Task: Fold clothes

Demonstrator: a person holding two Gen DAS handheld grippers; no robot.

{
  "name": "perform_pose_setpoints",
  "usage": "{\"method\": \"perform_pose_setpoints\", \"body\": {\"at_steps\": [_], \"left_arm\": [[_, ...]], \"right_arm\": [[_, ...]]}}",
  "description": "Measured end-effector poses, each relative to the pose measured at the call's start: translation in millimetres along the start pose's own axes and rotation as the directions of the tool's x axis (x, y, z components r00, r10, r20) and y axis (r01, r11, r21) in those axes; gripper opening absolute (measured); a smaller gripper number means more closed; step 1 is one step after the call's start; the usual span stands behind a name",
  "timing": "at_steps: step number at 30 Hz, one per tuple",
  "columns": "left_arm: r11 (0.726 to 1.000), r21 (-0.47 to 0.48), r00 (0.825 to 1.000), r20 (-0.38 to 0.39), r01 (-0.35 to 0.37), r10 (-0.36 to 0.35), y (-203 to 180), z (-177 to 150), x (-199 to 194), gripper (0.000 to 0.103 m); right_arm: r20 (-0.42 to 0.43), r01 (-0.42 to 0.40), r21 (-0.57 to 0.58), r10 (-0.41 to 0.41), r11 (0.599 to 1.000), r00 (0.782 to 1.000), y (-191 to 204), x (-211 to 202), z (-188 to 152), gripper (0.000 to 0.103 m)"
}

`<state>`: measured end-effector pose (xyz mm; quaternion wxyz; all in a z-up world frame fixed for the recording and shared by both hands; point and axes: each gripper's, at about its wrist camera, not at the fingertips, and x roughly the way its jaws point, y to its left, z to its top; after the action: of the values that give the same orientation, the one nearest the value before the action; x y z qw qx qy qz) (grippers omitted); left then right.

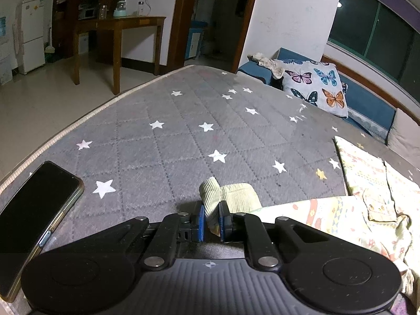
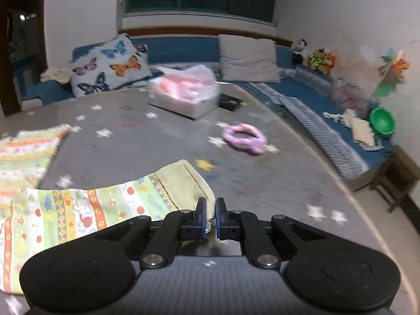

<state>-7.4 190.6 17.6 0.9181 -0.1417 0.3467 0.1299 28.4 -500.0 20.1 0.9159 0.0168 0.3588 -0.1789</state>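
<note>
A small patterned child's garment (image 1: 341,218) with green ribbed cuffs lies on the grey star-print mattress (image 1: 170,136). My left gripper (image 1: 212,220) is shut on one green ribbed cuff (image 1: 225,194), which sticks up between the blue pads. My right gripper (image 2: 210,218) is shut on the other green cuff (image 2: 183,181), low over the mattress (image 2: 262,183); the garment's striped leg (image 2: 78,215) trails to the left. A second patterned piece (image 2: 29,152) lies flat further left; it also shows in the left wrist view (image 1: 367,168).
A black phone (image 1: 34,215) lies at the mattress's left edge. A butterfly pillow (image 1: 315,86) and blue bench stand behind. A tissue box (image 2: 183,94), a pink ring toy (image 2: 244,137), a grey cushion (image 2: 249,60) and toys are far in the right view.
</note>
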Motion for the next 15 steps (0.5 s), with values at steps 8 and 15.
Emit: {"method": "perform_pose_setpoints", "body": {"at_steps": [8, 15], "left_arm": [[0.999, 0.015, 0.999, -0.014, -0.030, 0.030, 2.3, 4.8, 4.7, 0.021], [0.998, 0.026, 0.998, 0.009, -0.057, 0.056, 8.7, 9.0, 2.3, 0.030]], "right_arm": [[-0.035, 0.021, 0.011, -0.020, 1.000, 0.999, -14.4, 5.7, -22.0, 0.009], [-0.044, 0.033, -0.011, -0.033, 0.999, 0.998, -14.9, 3.6, -20.0, 0.013]]}}
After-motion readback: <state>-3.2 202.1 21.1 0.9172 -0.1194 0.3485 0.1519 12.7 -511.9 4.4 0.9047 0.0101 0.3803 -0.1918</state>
